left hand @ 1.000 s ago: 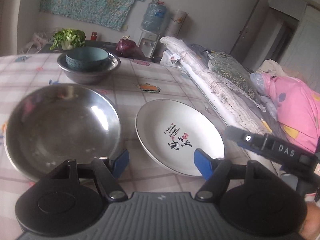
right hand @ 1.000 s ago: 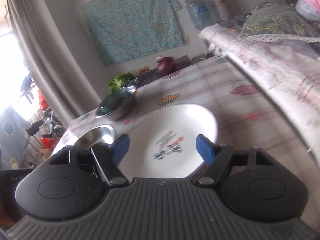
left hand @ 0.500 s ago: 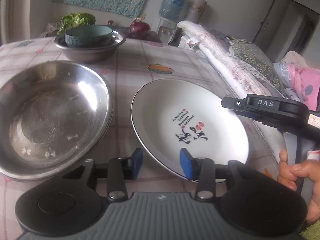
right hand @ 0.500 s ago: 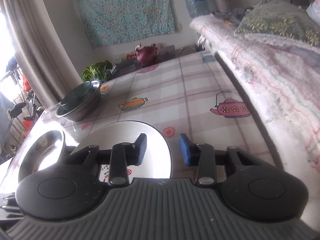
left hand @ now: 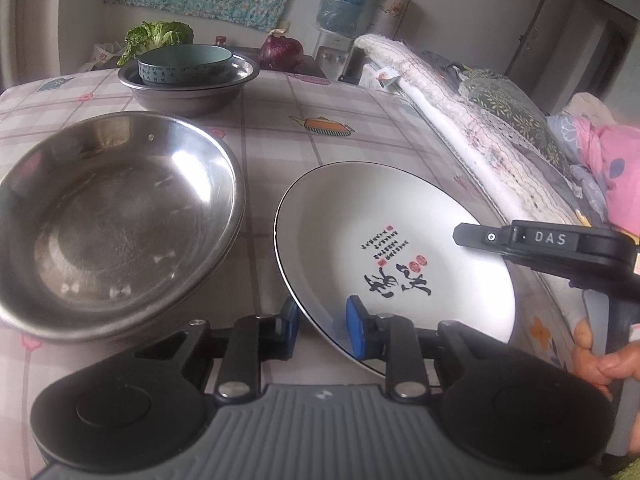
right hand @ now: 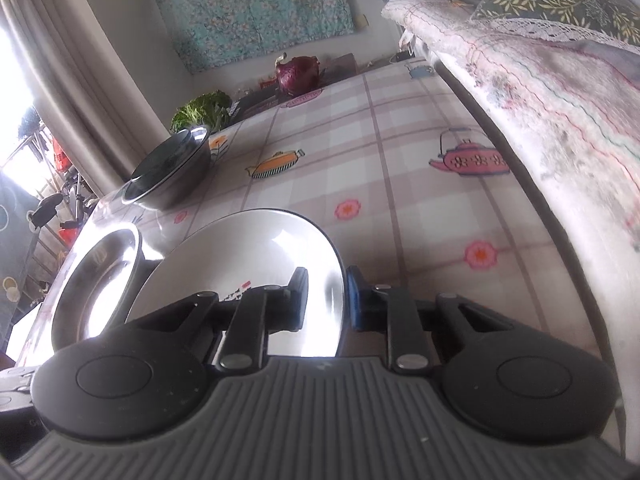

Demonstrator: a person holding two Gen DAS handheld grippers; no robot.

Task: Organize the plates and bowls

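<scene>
A white plate (left hand: 392, 216) with black and red writing lies on the checked tablecloth (left hand: 320, 100). My left gripper (left hand: 321, 330) is closing on its near rim, one blue pad under the edge and one on top. My right gripper (right hand: 327, 300) is closing on the plate's (right hand: 256, 248) right rim, which stands between its pads; its black body (left hand: 552, 240) reaches over the plate in the left wrist view. Just left of the plate sits a large steel bowl (left hand: 120, 216). At the far end a teal bowl (left hand: 186, 66) rests inside another steel bowl (left hand: 188, 96).
A folded quilt and bedding (left hand: 480, 128) run along the table's right edge, close to the plate. A green cabbage (left hand: 158, 36) and a purple one (left hand: 280, 52) lie behind the far bowl. A hand (left hand: 596, 360) holds the right gripper's handle.
Both grippers came down to the plate and their jaws narrowed from wide apart to closing around its rim. The right gripper swung right, from over the plate's middle to its right edge.
</scene>
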